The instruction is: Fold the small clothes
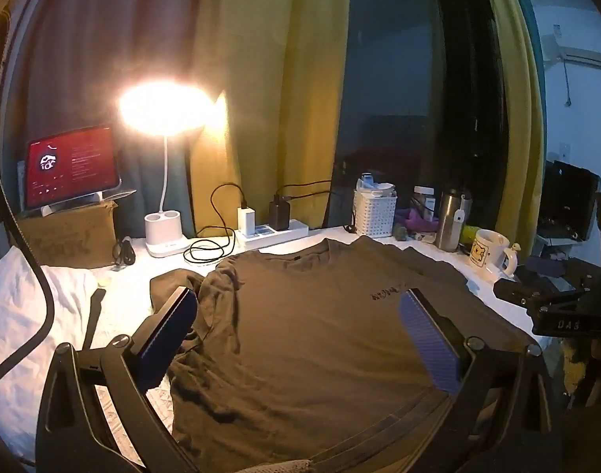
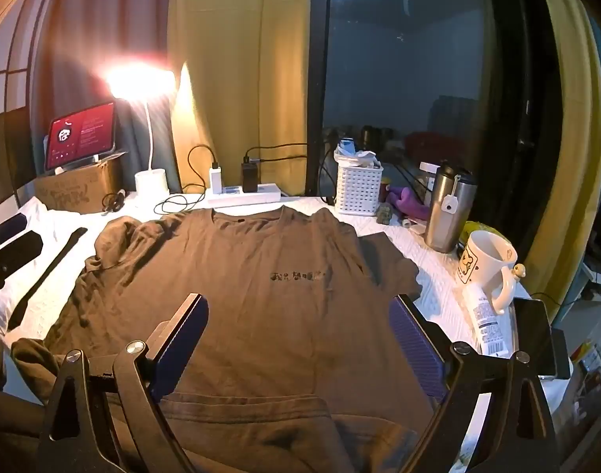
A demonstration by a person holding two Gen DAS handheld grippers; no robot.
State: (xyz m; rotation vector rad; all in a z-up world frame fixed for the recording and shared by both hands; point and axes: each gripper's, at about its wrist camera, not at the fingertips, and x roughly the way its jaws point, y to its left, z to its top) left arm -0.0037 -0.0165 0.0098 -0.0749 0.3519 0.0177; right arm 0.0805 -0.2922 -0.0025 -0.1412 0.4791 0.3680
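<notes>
We see a brown T-shirt (image 2: pixel 261 295) spread flat on the white desk (image 2: pixel 434 272); our left tool (image 1: pixel 300 323) and right tool (image 2: pixel 300 327) hover above it, both released.

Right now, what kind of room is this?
Probably a bedroom or dorm desk at night: a lit desk lamp, a tablet, a mug, and a brown T-shirt spread out for folding.

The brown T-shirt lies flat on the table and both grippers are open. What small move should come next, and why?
Probably lower the left gripper onto the bunched left sleeve of the brown T-shirt and pinch it. Both grippers stand open and hold nothing, that sleeve is crumpled while the body lies spread flat, so the first fold likely starts there.
</notes>
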